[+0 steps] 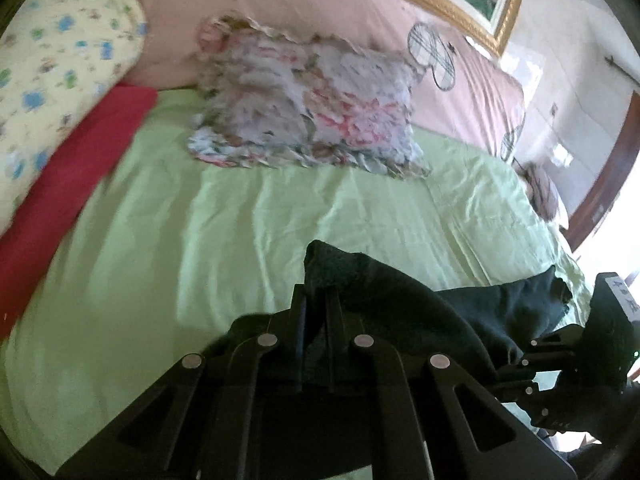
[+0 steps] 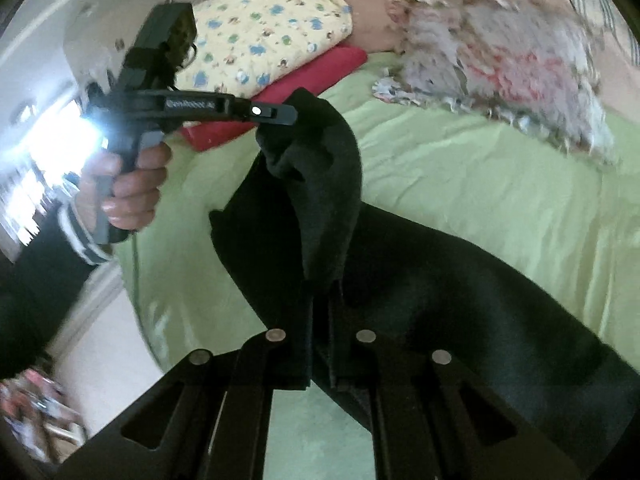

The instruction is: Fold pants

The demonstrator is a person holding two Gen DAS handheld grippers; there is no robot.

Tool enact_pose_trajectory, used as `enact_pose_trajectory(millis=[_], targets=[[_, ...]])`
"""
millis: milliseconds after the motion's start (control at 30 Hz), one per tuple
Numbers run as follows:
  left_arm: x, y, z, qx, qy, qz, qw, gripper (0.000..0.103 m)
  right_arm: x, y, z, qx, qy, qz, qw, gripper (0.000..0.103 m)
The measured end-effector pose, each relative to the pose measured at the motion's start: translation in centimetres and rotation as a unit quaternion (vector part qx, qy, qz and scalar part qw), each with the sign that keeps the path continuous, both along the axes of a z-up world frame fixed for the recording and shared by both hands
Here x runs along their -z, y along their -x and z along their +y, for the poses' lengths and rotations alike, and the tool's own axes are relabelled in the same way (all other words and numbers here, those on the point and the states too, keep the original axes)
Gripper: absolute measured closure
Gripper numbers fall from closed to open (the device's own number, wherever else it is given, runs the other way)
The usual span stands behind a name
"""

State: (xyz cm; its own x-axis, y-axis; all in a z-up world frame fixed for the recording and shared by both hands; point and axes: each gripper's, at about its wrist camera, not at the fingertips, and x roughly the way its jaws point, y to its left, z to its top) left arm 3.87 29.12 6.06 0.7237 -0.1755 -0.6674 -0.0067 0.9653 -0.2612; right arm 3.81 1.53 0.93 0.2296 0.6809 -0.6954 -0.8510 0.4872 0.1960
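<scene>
Both tongs [image 1: 316, 300] [image 2: 320, 296] clamped on black pants [image 2: 420, 280]; floral pillow [image 1: 308, 108] lies beyond

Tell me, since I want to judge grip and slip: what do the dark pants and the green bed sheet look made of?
Pants: probably a soft matte knit or fleece; the dark surface looks fuzzy, drapes in thick folds, no shine. Green sheet: seemingly a thin, smooth woven fabric with slight sheen; fine creases catch light. Blur leaves both uncertain.
</scene>
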Motion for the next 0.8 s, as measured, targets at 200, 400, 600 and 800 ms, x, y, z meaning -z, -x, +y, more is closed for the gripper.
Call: enact_pose_trajectory(millis=[200, 400, 600, 800], targets=[[1.8, 4.1, 1.1, -0.05, -0.004, -0.053, 0.9973, 0.096, 0.8, 2.5, 2.1, -0.009, 0.049, -0.079, 0.996, 0.096], [3.8, 6.7, 1.7, -0.087, 0.001, -0.084, 0.9927, 0.095, 2.2, 4.6, 3.8, -0.024, 0.091, -0.145, 0.985, 0.096], [5.9, 8.9, 3.4, -0.136, 0.031, -0.054, 0.9888, 0.091, 3.0, 4.1, 4.0, -0.023, 0.092, -0.113, 0.989, 0.096], [6.9, 11.6, 4.3, -0.18, 0.062, -0.025, 0.9815, 0.077, 3.1, 4.0, 4.1, -0.023, 0.08, -0.082, 0.993, 0.087]])
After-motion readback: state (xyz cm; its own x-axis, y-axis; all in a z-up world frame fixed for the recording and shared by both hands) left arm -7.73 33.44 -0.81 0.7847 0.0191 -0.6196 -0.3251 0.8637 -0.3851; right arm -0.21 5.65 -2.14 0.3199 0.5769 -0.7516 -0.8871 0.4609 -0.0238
